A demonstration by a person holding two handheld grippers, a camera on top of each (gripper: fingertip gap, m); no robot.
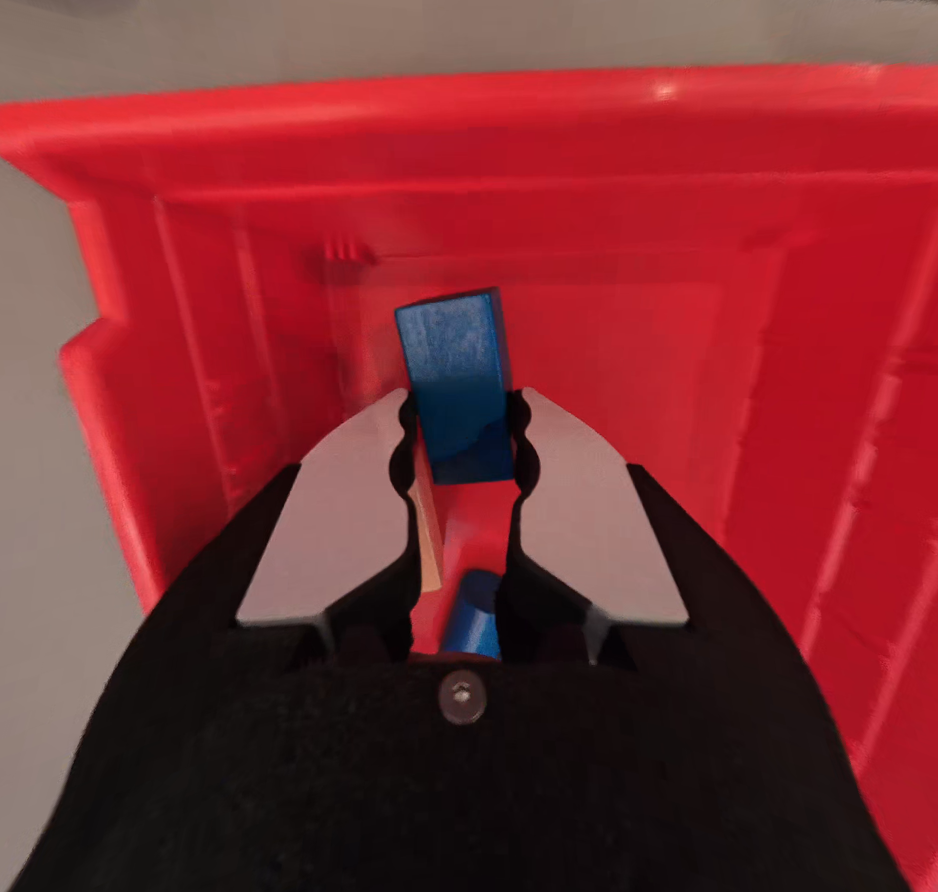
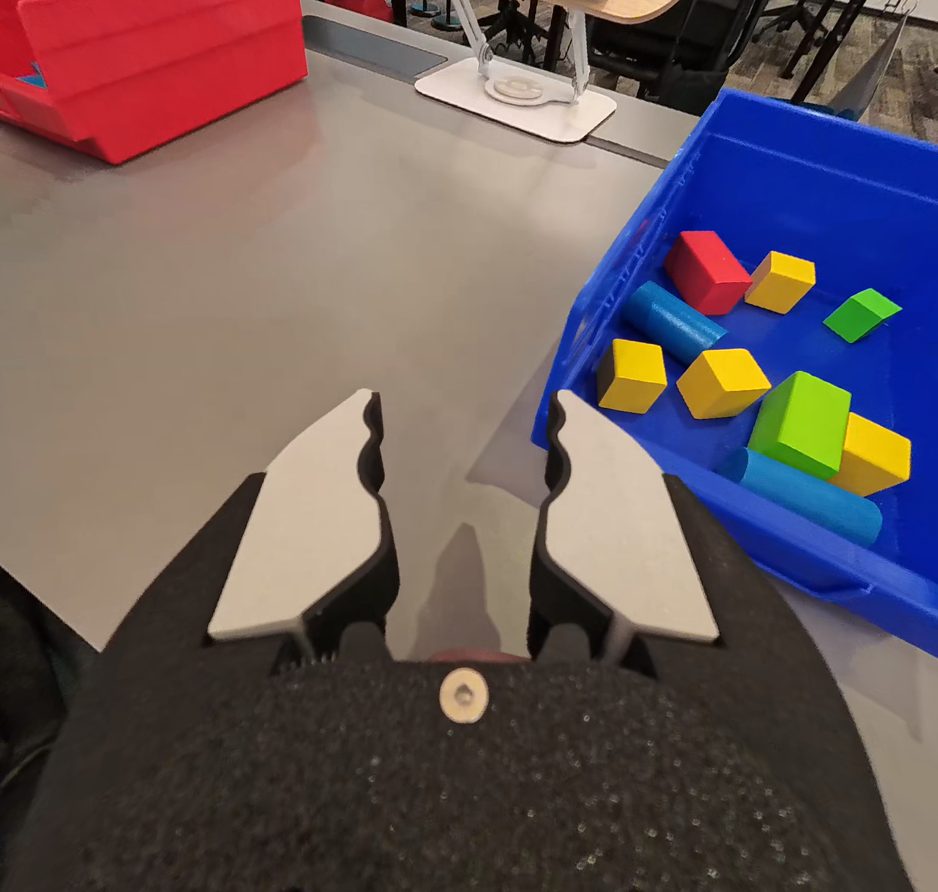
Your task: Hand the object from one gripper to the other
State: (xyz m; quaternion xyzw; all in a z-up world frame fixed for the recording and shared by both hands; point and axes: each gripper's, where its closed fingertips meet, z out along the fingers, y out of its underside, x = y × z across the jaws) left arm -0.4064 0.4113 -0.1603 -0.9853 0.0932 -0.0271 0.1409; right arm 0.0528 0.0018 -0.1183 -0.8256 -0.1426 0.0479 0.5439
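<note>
- 2 tools in play, and only 1 is loaded: the left tool point(image 1: 464, 411) is clamped on a blue block point(image 1: 457, 385), fingertips pressing its 2 long side faces near the lower end.
- The block's long axis runs straight out along the fingers, tipped a touch left at the top, so most of its length juts beyond the tips with nothing around it. That free far end is the part a second tool can take.
- Just below the held block, inside the red bin point(image 1: 660, 182), a pale wooden piece point(image 1: 429, 537) and a blue cylinder point(image 1: 474, 619) lie on the floor; the held block looks clear of both, hanging over the bin.
- Over to the right tool point(image 2: 464, 406): spread wide, nothing between the fingers, poised over bare grey tabletop point(image 2: 304, 284).
- Just right of it, the blue bin point(image 2: 761, 167) holds yellow, green, red and blue blocks.
- Farther off, up and to the left, the red bin again point(image 2: 152, 55). So the block lies ahead-left of the empty tool, well apart.
- My read: the pass has not begun; both tools need to meet over the tabletop, with the right one closing across the jutting end.
</note>
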